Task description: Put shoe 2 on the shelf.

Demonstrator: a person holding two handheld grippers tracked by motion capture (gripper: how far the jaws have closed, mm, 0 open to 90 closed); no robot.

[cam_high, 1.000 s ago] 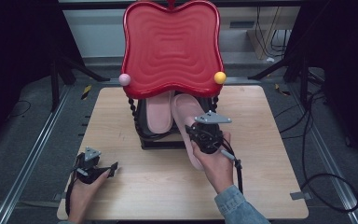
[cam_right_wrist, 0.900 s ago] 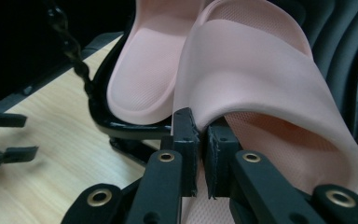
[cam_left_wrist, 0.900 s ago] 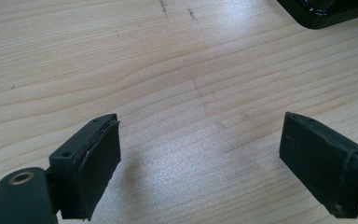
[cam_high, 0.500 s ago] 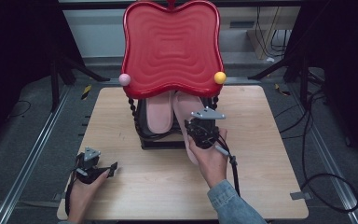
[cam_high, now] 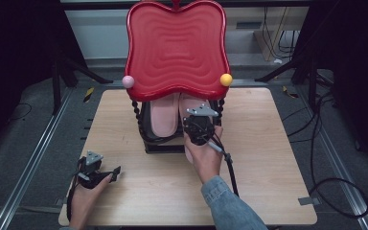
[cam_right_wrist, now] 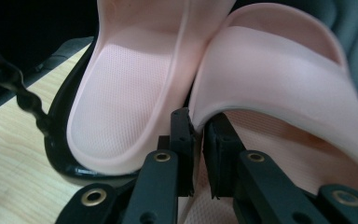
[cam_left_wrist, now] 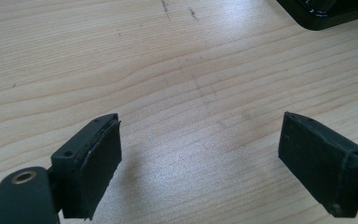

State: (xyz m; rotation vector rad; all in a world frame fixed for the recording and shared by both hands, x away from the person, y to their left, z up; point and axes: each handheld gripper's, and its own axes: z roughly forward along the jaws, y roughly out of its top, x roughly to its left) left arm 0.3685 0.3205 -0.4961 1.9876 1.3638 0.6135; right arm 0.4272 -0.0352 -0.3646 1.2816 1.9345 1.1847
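The right gripper view brings out what the high view hides under the red tray (cam_high: 176, 48): two pink slippers, the left slipper (cam_right_wrist: 130, 93) lying flat in the black rack (cam_right_wrist: 60, 140) and the right slipper (cam_right_wrist: 284, 79) pinched at the edge of its strap. That strap edge sits between the pads of the right gripper (cam_right_wrist: 198, 140), whose jaws stand narrow and clamped on it, having just eased open a touch. In the high view the right gripper (cam_high: 199, 125) sits at the rack's 5 o'clock corner, over the right slipper (cam_high: 191, 103). The left gripper (cam_high: 96, 170) rests at the table's (cam_high: 268, 158) 7 o'clock corner, its jaws wide with bare wood between them, as the left gripper view shows of the left gripper (cam_left_wrist: 200, 158).
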